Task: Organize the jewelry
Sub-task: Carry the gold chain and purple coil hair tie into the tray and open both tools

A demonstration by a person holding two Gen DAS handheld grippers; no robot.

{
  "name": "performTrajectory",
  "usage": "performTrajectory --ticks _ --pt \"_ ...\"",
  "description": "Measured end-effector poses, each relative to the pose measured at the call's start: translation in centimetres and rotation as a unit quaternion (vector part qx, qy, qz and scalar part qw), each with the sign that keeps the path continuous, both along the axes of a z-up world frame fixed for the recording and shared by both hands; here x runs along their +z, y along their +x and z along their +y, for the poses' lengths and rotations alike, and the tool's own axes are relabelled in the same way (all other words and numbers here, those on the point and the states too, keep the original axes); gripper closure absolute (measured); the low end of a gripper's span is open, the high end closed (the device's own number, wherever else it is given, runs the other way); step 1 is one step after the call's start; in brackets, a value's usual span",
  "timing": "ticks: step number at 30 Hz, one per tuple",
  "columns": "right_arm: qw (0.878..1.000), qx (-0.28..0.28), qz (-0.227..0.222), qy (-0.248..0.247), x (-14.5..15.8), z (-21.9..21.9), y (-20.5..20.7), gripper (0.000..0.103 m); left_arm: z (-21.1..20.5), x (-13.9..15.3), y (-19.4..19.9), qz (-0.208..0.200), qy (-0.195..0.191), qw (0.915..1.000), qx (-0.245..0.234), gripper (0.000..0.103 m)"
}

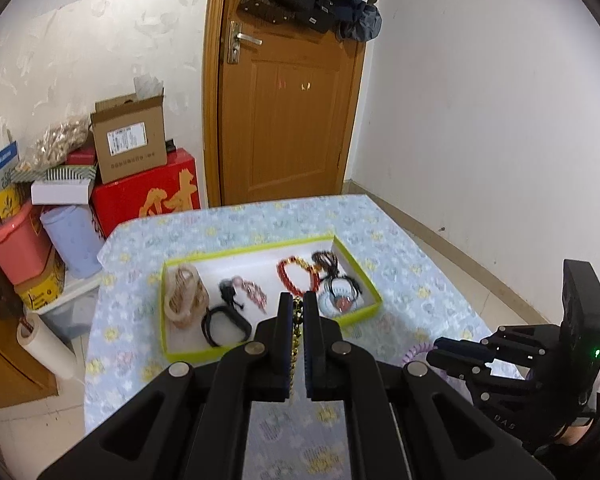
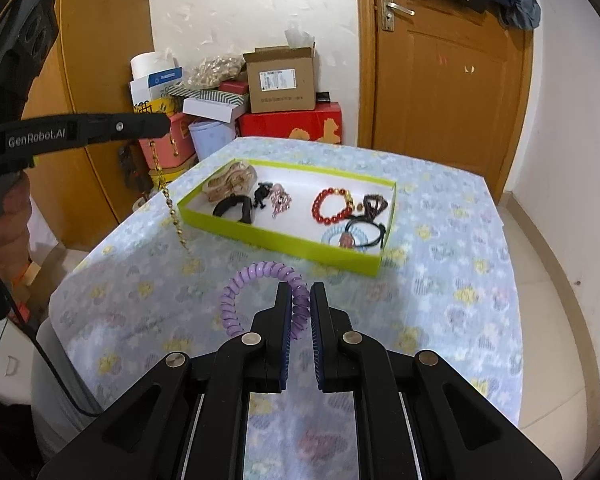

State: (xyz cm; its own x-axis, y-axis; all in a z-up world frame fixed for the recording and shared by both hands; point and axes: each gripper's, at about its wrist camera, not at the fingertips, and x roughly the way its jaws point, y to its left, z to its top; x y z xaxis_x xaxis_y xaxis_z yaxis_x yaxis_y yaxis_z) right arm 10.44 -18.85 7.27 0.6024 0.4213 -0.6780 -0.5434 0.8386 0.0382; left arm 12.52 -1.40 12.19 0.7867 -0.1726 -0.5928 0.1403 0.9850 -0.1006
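Jewelry is sitting mostly in the green tray (image 2: 284, 240) on the floral tablecloth (image 2: 440, 280) — red bead bracelet (image 2: 334, 206), black band (image 2: 234, 205), beige woven piece (image 2: 230, 180), pale blue coil tie (image 2: 336, 236) w/ black cords at the tray's right end; left gripper (image 1: 294, 300) is pinching a gold bead chain (image 2: 168, 196), fingers closed tight on it, chain dangling beside the tray's left end, clear of the cloth; right gripper (image 2: 301, 290) is clamping a purple spiral hair tie (image 2: 236, 288), jaws narrow, loop sticking out to the left — held above the cloth, in front of the tray; a hand (image 2: 8, 216) is gripping the left tool's handle.
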Motion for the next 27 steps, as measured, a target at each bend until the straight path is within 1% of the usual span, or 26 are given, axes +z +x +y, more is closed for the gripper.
performTrajectory --ticks 8,13,20,27 --pt "1.000 0.002 -0.017 -0.009 1.5 1.0 2.0 0.094 0.6 2.3 2.4 -0.017 -0.003 0.9999 -0.004 0.099" --pt "1.000 0.000 -0.021 -0.012 1.9 1.3 3.4 0.094 0.5 3.1 4.2 -0.022 -0.004 0.9997 -0.008 0.099" --pt "1.000 -0.007 -0.017 -0.009 1.6 1.4 5.4 0.094 -0.2 2.7 6.7 -0.014 -0.001 0.9997 -0.021 0.099" --pt "1.000 -0.011 -0.006 -0.010 0.8 1.2 6.9 0.094 -0.4 1.3 8.8 0.000 -0.003 0.9997 -0.026 0.099"
